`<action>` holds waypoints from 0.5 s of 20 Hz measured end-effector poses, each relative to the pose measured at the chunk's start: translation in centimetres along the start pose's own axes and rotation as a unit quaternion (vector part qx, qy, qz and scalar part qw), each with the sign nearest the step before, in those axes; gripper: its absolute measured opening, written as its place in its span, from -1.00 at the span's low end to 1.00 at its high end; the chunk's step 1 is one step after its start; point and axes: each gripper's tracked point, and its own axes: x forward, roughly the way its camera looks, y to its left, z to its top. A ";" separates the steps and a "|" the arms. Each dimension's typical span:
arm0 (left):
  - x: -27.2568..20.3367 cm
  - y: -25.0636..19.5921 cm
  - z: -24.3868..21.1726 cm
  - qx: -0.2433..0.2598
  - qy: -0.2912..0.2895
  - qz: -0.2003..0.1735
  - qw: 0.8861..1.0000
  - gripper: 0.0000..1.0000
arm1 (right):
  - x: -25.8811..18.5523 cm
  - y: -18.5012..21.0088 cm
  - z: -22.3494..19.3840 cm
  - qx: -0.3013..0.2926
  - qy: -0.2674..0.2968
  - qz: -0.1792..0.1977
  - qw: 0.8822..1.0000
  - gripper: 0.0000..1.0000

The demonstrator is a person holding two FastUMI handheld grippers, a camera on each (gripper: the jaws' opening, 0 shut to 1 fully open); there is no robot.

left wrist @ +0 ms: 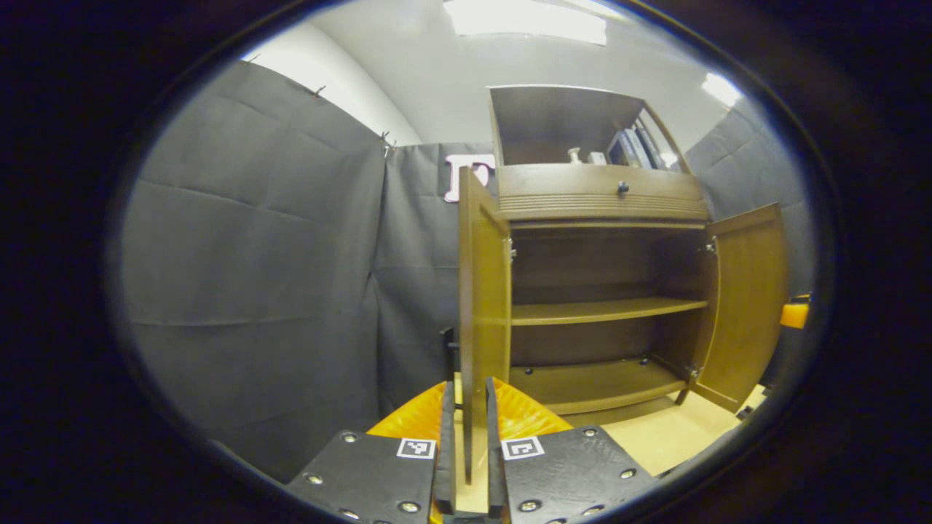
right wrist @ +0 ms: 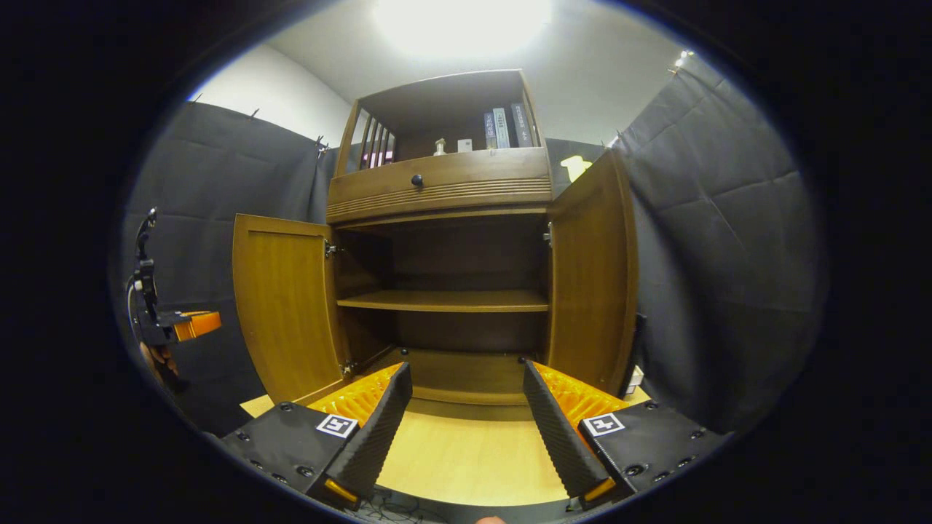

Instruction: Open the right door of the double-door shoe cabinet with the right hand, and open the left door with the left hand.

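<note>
The wooden shoe cabinet (right wrist: pixel 444 185) stands with both doors swung out. In the left gripper view the left door (left wrist: pixel 482 291) is seen edge-on, and my left gripper (left wrist: pixel 470 437) is shut on its lower edge, one black finger on each face. The right door (left wrist: pixel 750 306) hangs open at the far side. In the right gripper view my right gripper (right wrist: pixel 466 407) is open, its fingers wide apart and holding nothing, low in front of the cabinet's middle. It sits between the left door (right wrist: pixel 284 306) and the right door (right wrist: pixel 593 276), touching neither.
Inside are a bare middle shelf (right wrist: pixel 444 300) and a bottom board (right wrist: pixel 466 375). A drawer with a dark knob (right wrist: pixel 416 180) sits above, with books (right wrist: pixel 502 127) on the top shelf. The light wood floor (right wrist: pixel 466 451) lies in front. Black cloth walls close in on both sides.
</note>
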 end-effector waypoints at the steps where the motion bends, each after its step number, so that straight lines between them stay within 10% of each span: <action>1: -0.9 -0.6 0.4 -0.001 -0.002 -0.002 1.000 -0.64 | -0.6 -0.4 0.0 -0.003 0.000 -0.004 1.000 0.84; 10: -6.3 -4.9 3.4 0.015 -0.036 -0.027 0.999 -0.58 | -4.4 -1.8 0.4 -0.002 -0.012 -0.023 1.000 0.92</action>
